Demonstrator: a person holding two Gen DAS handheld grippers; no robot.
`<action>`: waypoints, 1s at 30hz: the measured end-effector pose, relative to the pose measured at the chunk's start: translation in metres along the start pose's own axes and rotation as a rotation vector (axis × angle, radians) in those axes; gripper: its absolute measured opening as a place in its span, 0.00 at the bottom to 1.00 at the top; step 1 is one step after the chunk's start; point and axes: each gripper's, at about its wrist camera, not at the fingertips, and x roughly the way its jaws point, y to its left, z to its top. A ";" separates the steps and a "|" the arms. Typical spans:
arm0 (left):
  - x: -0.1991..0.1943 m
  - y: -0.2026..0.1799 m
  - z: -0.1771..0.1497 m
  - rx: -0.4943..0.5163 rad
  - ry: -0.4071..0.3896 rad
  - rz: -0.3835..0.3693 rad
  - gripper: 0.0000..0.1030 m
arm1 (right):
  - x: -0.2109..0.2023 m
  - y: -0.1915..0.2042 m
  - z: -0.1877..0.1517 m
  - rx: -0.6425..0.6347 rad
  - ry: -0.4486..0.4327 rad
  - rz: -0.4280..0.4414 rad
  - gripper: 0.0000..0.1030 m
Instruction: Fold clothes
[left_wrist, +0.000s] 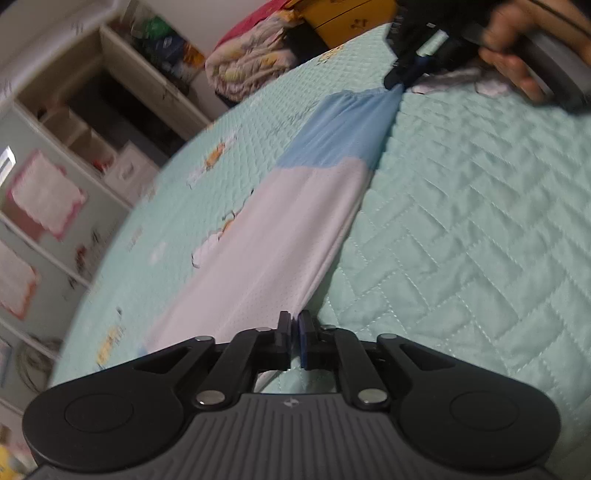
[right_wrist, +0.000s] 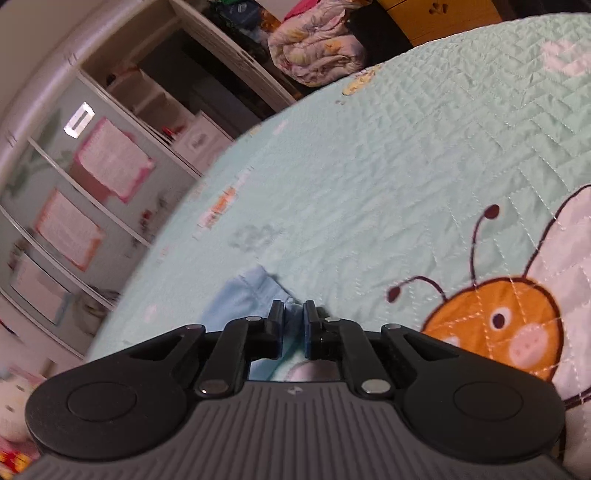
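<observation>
Two claws hold one garment stretched between them over a mint-green quilted bed cover. The garment is white along most of its length and light blue at the far end, and it runs as a long, narrow, taut band just above the quilt. In the left wrist view, the left claw has its jaws pressed almost together, pinching the near white edge of the cloth. At the far end the right claw nips the blue corner, with a person's hand gripping its handle. In the right wrist view, the right claw shows a slim gap between its jaws, filled with bunched light blue fabric that spreads out to the left onto the quilt. Just to the right of that claw lies a printed cartoon bee with an orange face and dark antennae. Beyond the bed's edge stand white shelves, and a crumpled floral blanket sits near a yellow cabinet.
</observation>
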 end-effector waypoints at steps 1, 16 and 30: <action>0.001 -0.001 0.000 0.002 0.002 -0.006 0.05 | -0.001 0.001 0.000 0.000 -0.005 -0.004 0.09; -0.001 -0.017 -0.011 -0.071 -0.066 0.055 0.00 | 0.014 0.080 -0.033 -0.319 0.159 0.497 0.28; -0.001 -0.021 -0.013 -0.073 -0.085 0.078 0.00 | 0.113 0.061 -0.006 -0.137 0.178 0.288 0.06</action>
